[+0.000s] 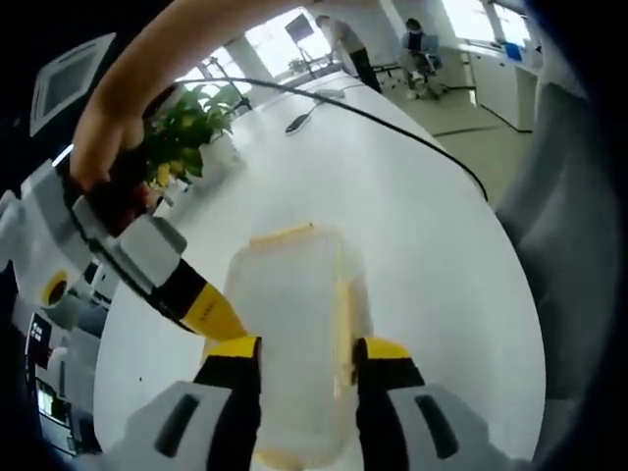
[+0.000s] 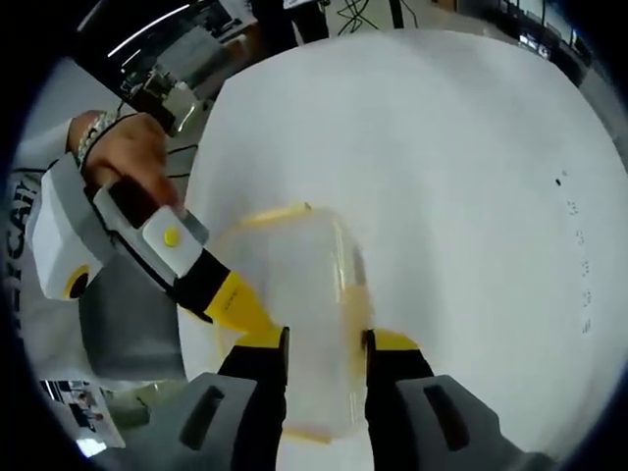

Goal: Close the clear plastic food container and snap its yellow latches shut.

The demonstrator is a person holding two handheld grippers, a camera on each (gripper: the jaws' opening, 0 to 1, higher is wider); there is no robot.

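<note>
The clear plastic food container (image 1: 294,304) lies on the white table (image 1: 432,255), lid on top. A yellow latch (image 1: 283,234) shows at its far end and another (image 1: 343,314) along its right side. My left gripper (image 1: 306,351) is open, its yellow-tipped jaws over the lid's near end. My right gripper (image 1: 211,314) comes in from the left, its tip at the container's left edge. In the right gripper view the container (image 2: 304,285) lies under the open right gripper (image 2: 326,343). There the left gripper (image 2: 235,304) touches the container's left edge, with yellow latches (image 2: 275,214) at the far end.
A potted plant (image 1: 186,128) stands at the far left of the table, and a black cable (image 1: 392,128) runs across it. Grey chairs (image 1: 569,226) stand along the right edge. People (image 1: 343,44) are in the room beyond. A hand (image 2: 123,147) holds the other gripper.
</note>
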